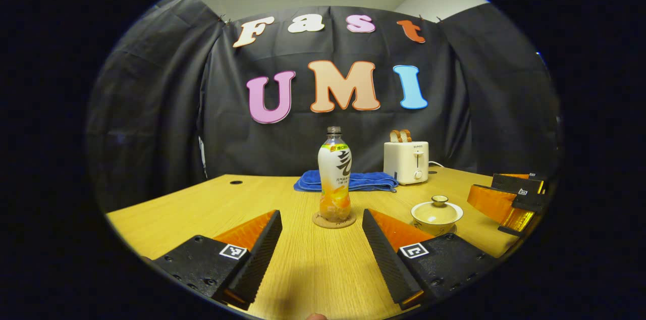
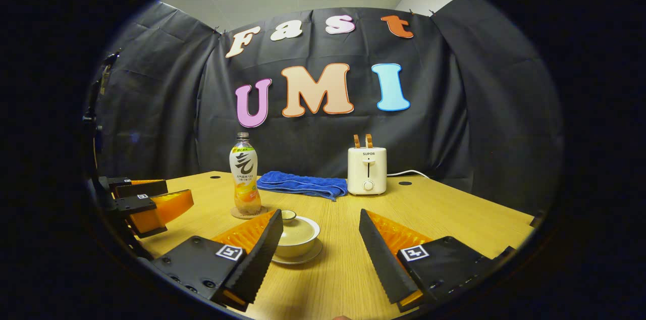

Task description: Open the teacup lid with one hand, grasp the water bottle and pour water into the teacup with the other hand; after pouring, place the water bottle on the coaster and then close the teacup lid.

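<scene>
The water bottle [image 1: 334, 173] with orange drink stands upright on a round cork coaster [image 1: 333, 221], straight ahead of my left gripper [image 1: 321, 219], which is open and a short way back from it. The white teacup [image 1: 436, 215] with its lid [image 1: 439, 201] on sits right of the bottle. In the right gripper view the lidded teacup [image 2: 298, 233] rests on its saucer just ahead, partly behind the left finger of my open right gripper [image 2: 319, 221]. Bottle [image 2: 245, 174] and coaster [image 2: 246, 214] stand farther left. Each gripper also appears at the other view's edge: right gripper [image 1: 509, 198], left gripper [image 2: 146, 202].
A folded blue towel [image 1: 348, 181] lies behind the bottle. A white toaster [image 1: 407, 161] holding toast stands at the back right, its cord trailing to the right. The wooden table [image 1: 202, 209] has bare room on its left side.
</scene>
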Motion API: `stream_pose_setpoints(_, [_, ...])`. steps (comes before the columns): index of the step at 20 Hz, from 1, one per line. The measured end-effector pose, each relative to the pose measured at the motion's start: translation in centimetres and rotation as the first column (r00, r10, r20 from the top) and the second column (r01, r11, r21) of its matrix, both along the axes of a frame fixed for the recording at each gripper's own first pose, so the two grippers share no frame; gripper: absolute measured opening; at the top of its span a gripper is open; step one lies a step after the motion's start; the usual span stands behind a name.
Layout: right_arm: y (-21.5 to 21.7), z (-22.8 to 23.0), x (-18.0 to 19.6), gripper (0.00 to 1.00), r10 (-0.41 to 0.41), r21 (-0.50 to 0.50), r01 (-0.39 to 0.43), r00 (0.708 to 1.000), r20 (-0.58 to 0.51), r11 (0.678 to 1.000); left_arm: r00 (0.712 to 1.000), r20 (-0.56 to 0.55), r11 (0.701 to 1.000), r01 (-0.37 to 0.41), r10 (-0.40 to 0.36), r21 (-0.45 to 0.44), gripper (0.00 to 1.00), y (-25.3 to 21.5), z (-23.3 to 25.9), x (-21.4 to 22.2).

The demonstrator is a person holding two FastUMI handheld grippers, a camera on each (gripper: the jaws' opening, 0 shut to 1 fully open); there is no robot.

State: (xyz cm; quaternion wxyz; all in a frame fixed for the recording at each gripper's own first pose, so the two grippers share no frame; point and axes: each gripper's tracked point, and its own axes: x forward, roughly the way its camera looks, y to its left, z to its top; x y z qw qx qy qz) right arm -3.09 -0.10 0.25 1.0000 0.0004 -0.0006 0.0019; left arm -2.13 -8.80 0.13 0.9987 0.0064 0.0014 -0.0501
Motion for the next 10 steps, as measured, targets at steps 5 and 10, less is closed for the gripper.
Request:
stream_pose_setpoints(5, [0.04,-0.03,0.17,0.95,-0.005,0.000,0.005,1.000,0.002,1.000,1.000,0.007,1.000,0.006,-0.006,-0.004,0.93,-0.02,0.37,0.12])
stream_pose_setpoints(10, [0.20,0.00,0.42,0.96,0.004,0.000,-0.004,1.000,0.001,1.000,1.000,0.008,1.000,0.009,-0.009,-0.004,0.93,-0.05,0.42,0.03])
